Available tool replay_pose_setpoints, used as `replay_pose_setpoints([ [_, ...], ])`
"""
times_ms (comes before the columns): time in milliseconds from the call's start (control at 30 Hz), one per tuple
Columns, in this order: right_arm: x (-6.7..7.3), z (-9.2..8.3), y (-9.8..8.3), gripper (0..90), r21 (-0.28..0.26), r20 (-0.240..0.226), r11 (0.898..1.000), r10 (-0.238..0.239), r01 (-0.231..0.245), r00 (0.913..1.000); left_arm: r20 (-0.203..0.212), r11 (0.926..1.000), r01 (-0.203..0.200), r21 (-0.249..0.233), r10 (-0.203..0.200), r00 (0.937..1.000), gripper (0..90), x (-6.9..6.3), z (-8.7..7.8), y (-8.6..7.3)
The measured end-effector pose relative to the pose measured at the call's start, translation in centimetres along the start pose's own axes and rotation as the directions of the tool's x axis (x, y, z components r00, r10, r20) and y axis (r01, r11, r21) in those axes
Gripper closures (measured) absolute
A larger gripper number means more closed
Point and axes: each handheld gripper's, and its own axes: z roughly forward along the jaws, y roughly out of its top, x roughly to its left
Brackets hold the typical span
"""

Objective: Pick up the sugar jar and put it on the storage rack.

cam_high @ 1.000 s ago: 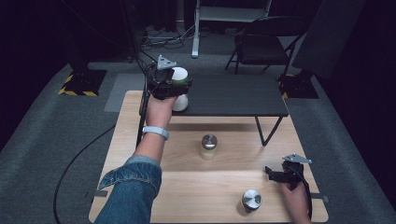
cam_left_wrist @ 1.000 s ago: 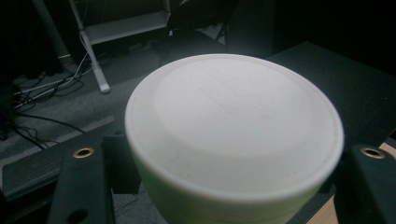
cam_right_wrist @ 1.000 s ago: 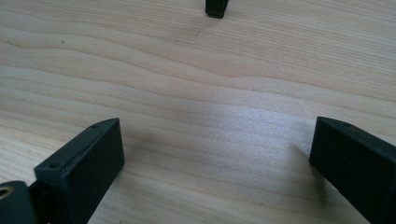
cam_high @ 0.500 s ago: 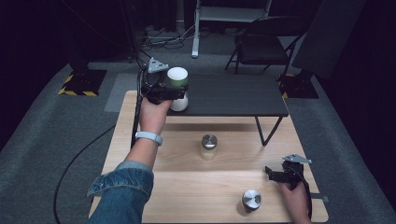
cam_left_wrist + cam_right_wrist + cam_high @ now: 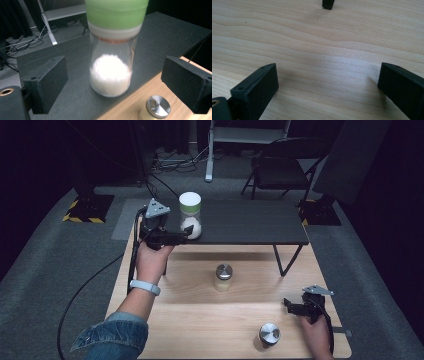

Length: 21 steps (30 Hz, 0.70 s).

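A glass jar (image 5: 190,215) with a green-and-white lid and white powder inside stands upright at the left end of a low black shelf (image 5: 250,222). My left gripper (image 5: 186,234) sits just left of it, level with its base. In the left gripper view the jar (image 5: 111,75) stands ahead, in the gap between the jaws. The left gripper (image 5: 117,75) is open and its jaws have just been opening; the pads stand clear of the glass. My right gripper (image 5: 289,306) rests open at the right of the wooden table (image 5: 200,320); between its jaws lies bare wood (image 5: 327,62).
A small jar with a metal lid (image 5: 223,277) stands mid-table in front of the shelf, also seen in the left gripper view (image 5: 155,107). A second metal-lidded jar (image 5: 269,335) is near the front edge, left of my right hand. A chair (image 5: 280,170) stands behind.
The left gripper let go of the powder jar and drew back to the left; the jar stays standing on the shelf. The right hand has not moved.
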Motion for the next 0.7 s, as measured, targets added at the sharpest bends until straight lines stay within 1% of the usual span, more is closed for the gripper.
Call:
replay_pose_setpoints([
  [33,0.0,0.0,0.0,2.8,0.0,0.0,1.0,0.0,0.0,1.0,-0.001,1.0,-0.001,-0.001,0.001,1.0,7.4,0.0,-0.2,-0.2],
  [100,0.0,0.0,0.0,2.8,0.0,0.0,1.0,0.0,0.0,1.0,0.012,1.0,-0.003,0.0,0.003,0.9999,8.5,0.2,-0.7,-0.7],
  [133,0.0,0.0,0.0,2.8,0.0,0.0,1.0,0.0,0.0,1.0,0.01,1.0,0.001,0.001,-0.001,0.9999,8.5,0.3,-1.2,-1.3],
  [167,0.0,0.0,0.0,2.8,0.0,0.0,1.0,0.0,0.0,1.0,0.01,1.0,0.001,0.001,-0.001,0.9999,8.4,0.3,-1.2,-1.3],
  [267,0.0,0.0,0.0,2.8,0.0,0.0,1.0,0.0,0.0,1.0,-0.005,1.0,0.0,-0.001,0.0,1.0,8.4,0.2,-2.2,-2.6],
  [300,0.0,0.0,0.0,2.8,0.0,0.0,1.0,0.0,0.0,1.0,-0.005,1.0,0.0,-0.001,0.0,1.0,8.3,0.2,-2.2,-2.6],
  [367,0.0,0.0,0.0,2.8,0.0,-0.001,1.0,0.0,0.0,1.0,-0.013,1.0,-0.007,-0.006,0.007,0.9999,8.3,0.0,-2.9,-3.8],
  [400,0.0,0.0,0.0,2.8,0.0,-0.001,1.0,0.0,0.0,1.0,-0.013,1.0,-0.007,-0.006,0.007,0.9999,8.3,0.0,-2.9,-3.8],
  [433,0.0,0.0,0.0,2.8,0.0,-0.001,1.0,-0.001,0.001,1.0,-0.012,1.0,-0.006,-0.007,0.006,0.9999,8.3,-0.1,-3.2,-4.6],
  [533,0.0,0.0,0.0,2.8,0.0,-0.003,1.0,-0.003,0.003,1.0,-0.007,0.9999,-0.008,-0.009,0.008,0.9999,8.1,-0.1,-3.4,-5.4],
  [567,0.0,0.0,0.0,2.8,0.0,-0.003,1.0,-0.003,0.003,1.0,-0.009,0.9998,-0.013,-0.013,0.012,0.9999,8.1,-0.3,-3.6,-6.2],
  [600,0.0,0.0,0.0,2.8,0.0,-0.003,1.0,-0.003,0.003,1.0,-0.009,0.9998,-0.013,-0.013,0.012,0.9999,8.0,-0.3,-3.6,-6.2],
  [700,0.0,0.0,0.0,2.8,0.0,-0.003,1.0,-0.003,0.003,1.0,-0.019,0.9999,-0.017,0.002,0.017,0.9997,7.6,-0.6,-3.8,-7.1],
])
